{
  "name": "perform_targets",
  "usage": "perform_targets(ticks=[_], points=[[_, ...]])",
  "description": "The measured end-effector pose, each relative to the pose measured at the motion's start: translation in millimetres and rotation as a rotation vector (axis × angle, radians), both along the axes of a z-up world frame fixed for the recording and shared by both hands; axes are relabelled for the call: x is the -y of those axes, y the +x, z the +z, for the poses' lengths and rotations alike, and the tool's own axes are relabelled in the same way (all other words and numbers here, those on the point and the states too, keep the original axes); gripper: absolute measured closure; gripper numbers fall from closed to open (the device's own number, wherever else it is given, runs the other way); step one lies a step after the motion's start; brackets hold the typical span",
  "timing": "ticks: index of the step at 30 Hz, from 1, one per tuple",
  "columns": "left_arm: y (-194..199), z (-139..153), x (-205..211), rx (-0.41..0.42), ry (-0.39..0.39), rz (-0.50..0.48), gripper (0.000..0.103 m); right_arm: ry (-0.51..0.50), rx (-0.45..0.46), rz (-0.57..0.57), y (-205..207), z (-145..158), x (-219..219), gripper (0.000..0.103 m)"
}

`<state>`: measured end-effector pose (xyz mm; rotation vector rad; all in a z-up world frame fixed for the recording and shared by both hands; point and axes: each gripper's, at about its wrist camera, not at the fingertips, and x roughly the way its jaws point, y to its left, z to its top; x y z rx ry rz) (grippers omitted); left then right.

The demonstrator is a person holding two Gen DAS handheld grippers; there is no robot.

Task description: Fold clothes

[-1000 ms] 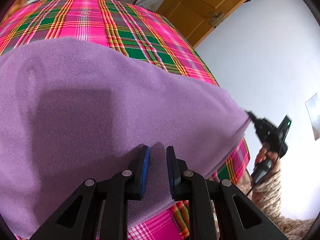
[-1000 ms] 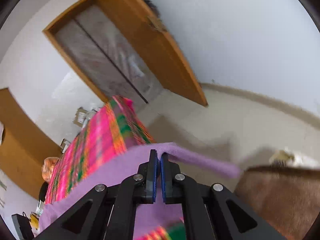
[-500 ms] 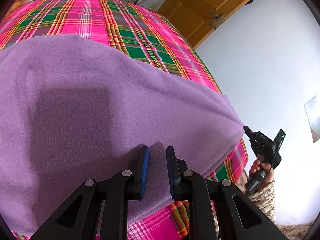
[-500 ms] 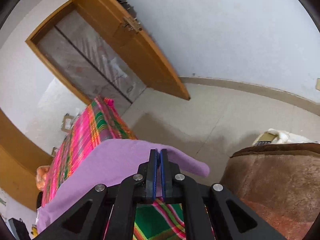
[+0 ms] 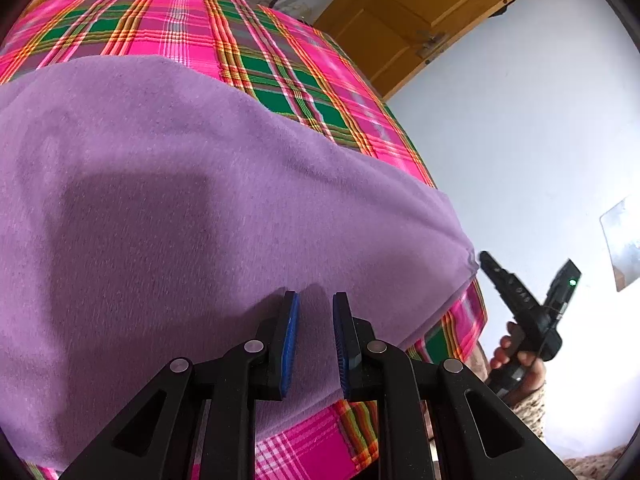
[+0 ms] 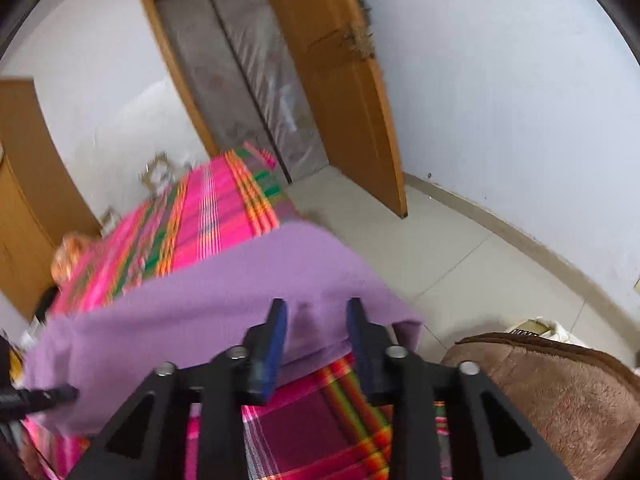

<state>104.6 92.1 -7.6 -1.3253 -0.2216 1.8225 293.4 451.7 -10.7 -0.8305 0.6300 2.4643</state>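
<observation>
A: Is there any writing to read?

B: Only dark print on a pale packet (image 6: 530, 326) on the floor (image 6: 460, 248) past the brown blanket (image 6: 560, 396), and it is too small to make out.

A: Where is the cloth?

B: The purple cloth (image 5: 192, 208) lies spread flat on the plaid bed cover (image 5: 280, 64). Its long side runs along the near edge of the bed, and one end reaches the bed's right edge, where a corner (image 5: 466, 256) hangs slightly over.

A: And the fingers?

B: The left gripper (image 5: 314, 344) has its fingers spread, with the cloth's near edge under and between the tips. They are not pinching it. The right gripper (image 6: 316, 340) is spread wider, over the cloth's end by the corner of the bed, with the cloth between and beyond the tips. That view is blurred, so I cannot tell whether it touches.

A: What lies farther off?

B: In the left view the right gripper sits just past that hanging corner, apart from it, held in a hand (image 5: 520, 368). Beyond the bed are a wooden door (image 6: 340, 92) and a white wall (image 5: 520, 140).
</observation>
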Motion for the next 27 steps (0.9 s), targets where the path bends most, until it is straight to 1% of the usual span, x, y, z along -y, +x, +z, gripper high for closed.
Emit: perform_targets(ticks=[3,4,5,7,13,19,23,27], points=[[1,-1,4,0.008,0.012,-0.001,0.086,0.075,0.052,0.020,-6,-4,12,0.067],[1,-1,5,0.010,0.015,-0.002,0.086,0.099,0.069,0.025,-8,-4,15,0.072],[1,-1,6,0.011,0.019,-0.003,0.086,0.128,0.090,0.020,-9,-4,19,0.087],[0,-2,6,0.015,0.025,-0.004,0.085,0.185,0.132,-0.009,-9,-5,25,0.098],[-2,-3,9,0.024,0.039,-0.017,0.085,0.210,0.141,0.010,-4,2,32,0.101],[-4,-3,17,0.037,0.045,-0.027,0.085,0.174,0.134,0.002,8,10,31,0.102],[-6,-3,22,0.046,0.049,-0.033,0.085,0.147,0.185,0.000,-2,0,29,0.101],[-7,-4,27,0.054,0.053,-0.040,0.085,0.168,0.191,-0.004,-5,9,30,0.100]])
